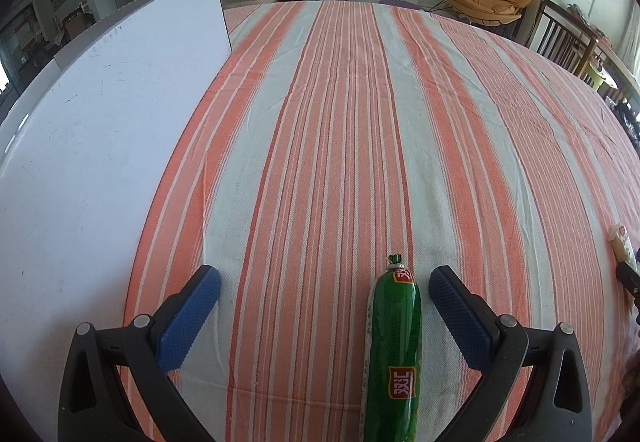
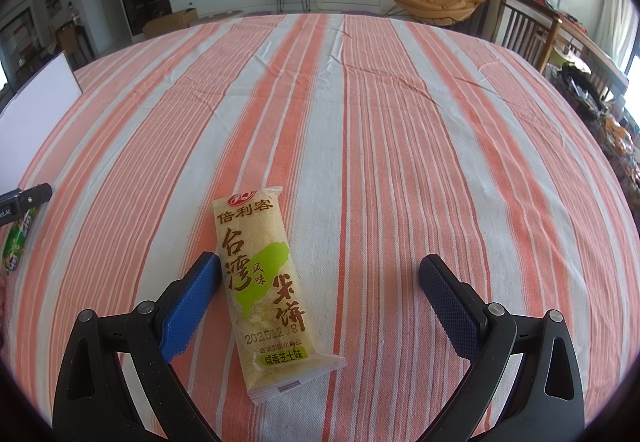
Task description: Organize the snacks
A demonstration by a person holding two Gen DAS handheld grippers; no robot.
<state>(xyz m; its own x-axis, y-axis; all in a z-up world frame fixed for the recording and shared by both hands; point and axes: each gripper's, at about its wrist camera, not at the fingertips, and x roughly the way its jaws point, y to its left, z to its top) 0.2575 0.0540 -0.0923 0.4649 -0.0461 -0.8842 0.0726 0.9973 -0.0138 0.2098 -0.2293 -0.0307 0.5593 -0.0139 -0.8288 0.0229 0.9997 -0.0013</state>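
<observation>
A striped tablecloth [image 2: 400, 121] covers the table; a white board [image 1: 100, 141] stands at its left edge. On the cloth, the rice cracker packet [image 2: 266, 294], printed 倍利客 and 20251208, lies between the spread fingers of the right gripper [image 2: 320, 298]. The green sausage [image 1: 394, 354], its red label reading 双汇, lies between the left gripper [image 1: 324, 306]'s parted fingers.

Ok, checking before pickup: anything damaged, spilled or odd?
Nothing stands out. The green sausage and rice cracker pack lie intact on the striped cloth, each between open jaws.
</observation>
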